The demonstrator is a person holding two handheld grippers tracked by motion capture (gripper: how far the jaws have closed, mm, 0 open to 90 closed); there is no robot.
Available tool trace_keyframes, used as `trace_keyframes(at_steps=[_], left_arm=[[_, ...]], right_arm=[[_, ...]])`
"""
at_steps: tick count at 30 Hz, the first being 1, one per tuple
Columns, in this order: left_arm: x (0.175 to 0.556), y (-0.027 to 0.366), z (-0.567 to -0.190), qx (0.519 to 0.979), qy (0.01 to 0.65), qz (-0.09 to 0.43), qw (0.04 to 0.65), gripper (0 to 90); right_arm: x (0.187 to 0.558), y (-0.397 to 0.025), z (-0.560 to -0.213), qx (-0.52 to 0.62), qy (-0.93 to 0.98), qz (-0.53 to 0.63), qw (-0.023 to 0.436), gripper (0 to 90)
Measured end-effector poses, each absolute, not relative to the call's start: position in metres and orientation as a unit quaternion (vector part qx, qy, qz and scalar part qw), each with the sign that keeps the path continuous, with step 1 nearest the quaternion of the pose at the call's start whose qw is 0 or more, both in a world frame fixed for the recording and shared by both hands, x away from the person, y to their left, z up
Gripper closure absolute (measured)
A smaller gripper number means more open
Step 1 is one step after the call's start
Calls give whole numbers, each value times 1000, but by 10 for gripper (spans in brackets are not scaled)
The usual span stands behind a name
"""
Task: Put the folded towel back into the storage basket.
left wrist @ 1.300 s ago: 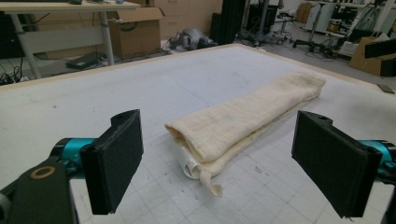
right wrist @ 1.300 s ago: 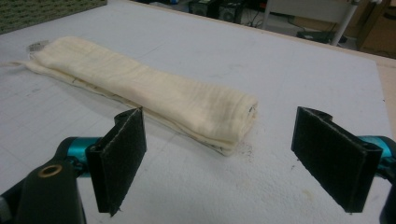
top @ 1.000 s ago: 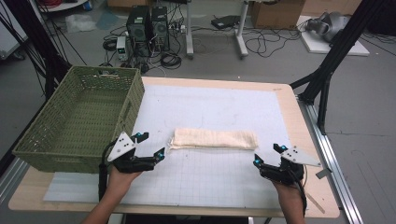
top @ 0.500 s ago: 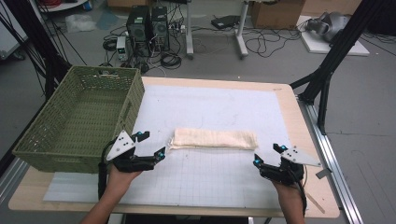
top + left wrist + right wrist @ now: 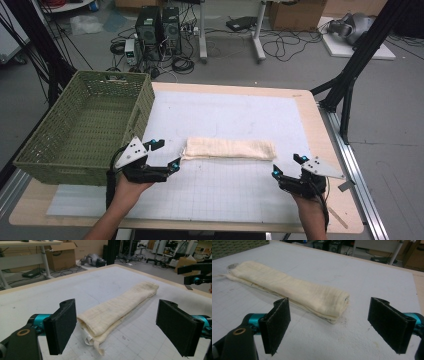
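Note:
A cream cloth (image 5: 230,148), folded into a long narrow strip, lies across the middle of the white gridded mat (image 5: 225,115). My left gripper (image 5: 165,156) stands open just off the cloth's left end, jaws wide apart. In the left gripper view the cloth (image 5: 117,307) runs away from the open gripper (image 5: 120,327), its near end with a loose tag between the jaws. My right gripper (image 5: 289,166) is open just off the cloth's right end. In the right gripper view the folded end of the cloth (image 5: 292,292) lies a little ahead of the open gripper (image 5: 332,327).
A green woven basket (image 5: 55,150) stands at the table's left edge, close behind my left hand. The wooden table edge (image 5: 340,200) frames the mat. Beyond the table, on the floor, are computer towers (image 5: 157,25), cables and boxes. A black frame leg (image 5: 350,75) rises at the right.
My left gripper has crept slightly toward the cloth's left end. The right gripper and the cloth have stayed put.

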State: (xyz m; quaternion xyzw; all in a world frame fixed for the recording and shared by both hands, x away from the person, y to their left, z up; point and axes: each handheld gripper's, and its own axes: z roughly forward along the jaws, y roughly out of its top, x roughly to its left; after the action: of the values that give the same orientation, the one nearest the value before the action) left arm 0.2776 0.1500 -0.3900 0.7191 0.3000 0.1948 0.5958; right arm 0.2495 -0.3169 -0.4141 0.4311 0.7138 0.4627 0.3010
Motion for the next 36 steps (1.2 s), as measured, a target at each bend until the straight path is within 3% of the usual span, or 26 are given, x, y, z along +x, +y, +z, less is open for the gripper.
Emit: trace_keyframes(at_steps=[22,36], left_arm=[[318,116,-369,739,292,163,586,172],[348,101,-386,753,337,146,547,197]], right_arm=[[249,-319,-414,434,715,462,296,171],[251,-319,-415,433,715,465,290,171]])
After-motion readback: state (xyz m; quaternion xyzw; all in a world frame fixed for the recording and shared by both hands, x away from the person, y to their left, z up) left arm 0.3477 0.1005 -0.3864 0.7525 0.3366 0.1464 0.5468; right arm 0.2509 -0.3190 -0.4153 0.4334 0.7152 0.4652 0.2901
